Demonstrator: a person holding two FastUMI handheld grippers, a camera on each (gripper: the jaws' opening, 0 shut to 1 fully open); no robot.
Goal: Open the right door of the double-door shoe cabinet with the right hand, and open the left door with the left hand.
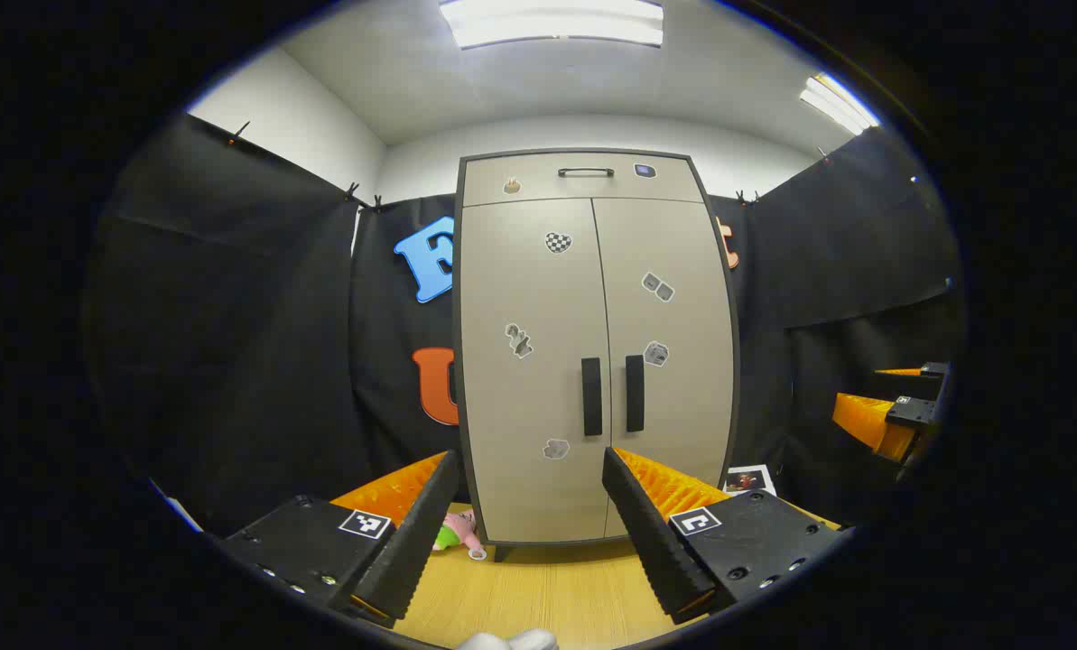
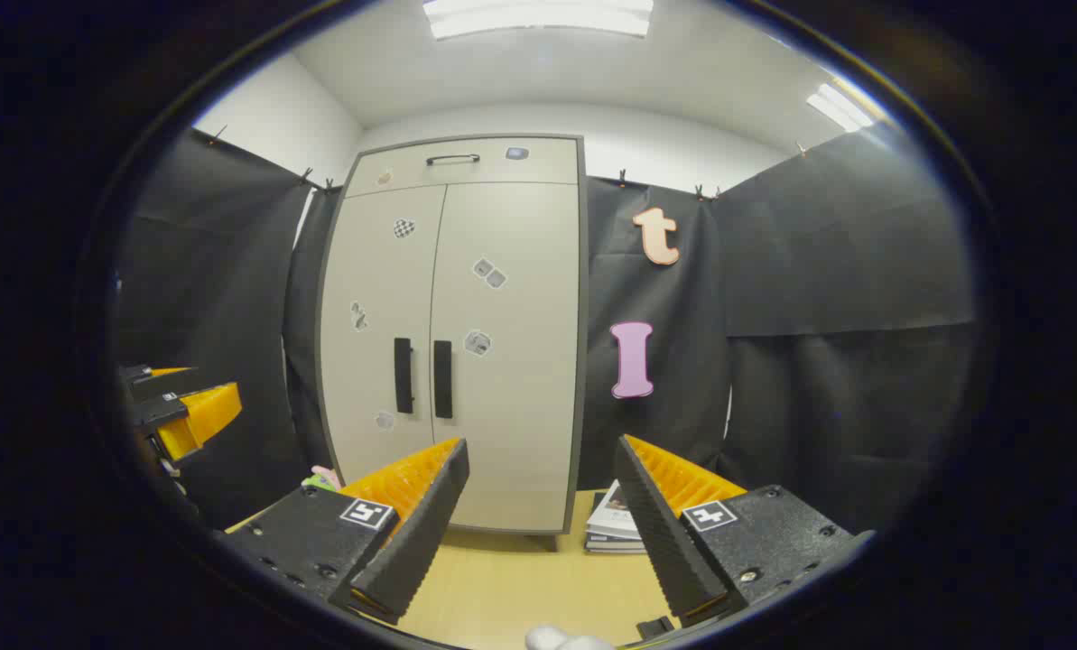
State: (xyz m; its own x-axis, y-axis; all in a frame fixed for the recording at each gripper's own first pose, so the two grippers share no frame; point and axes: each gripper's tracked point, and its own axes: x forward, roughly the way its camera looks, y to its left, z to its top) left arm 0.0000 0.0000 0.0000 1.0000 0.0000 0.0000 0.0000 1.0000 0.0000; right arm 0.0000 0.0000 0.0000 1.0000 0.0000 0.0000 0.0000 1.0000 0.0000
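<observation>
Left gripper view puts the shoe cabinet (image 1: 597,343) straight ahead of me, standing on the wooden table (image 1: 538,596) with both doors flat and closed, so I judge nothing of the task is done yet: the right door (image 1: 669,361) and the left door (image 1: 529,361) both remain to be pulled. The two dark upright handles sit side by side at the centre seam, the left handle (image 1: 591,396) and the right handle (image 1: 635,393), just beside each other.

My left gripper (image 1: 529,524) hangs back from the cabinet, aimed roughly at the lower part of the left door, its fingers spread wide with nothing between them. A small pink and green toy (image 1: 455,531) lies on the table by the cabinet's foot.

From the right gripper view, my right gripper (image 2: 543,524) is also well short of the cabinet and points to the right of its edge, fingers apart and empty. I reckon it must swing left to reach the right handle (image 2: 443,379). A stack of booklets (image 2: 612,524) lies beside the cabinet.
</observation>
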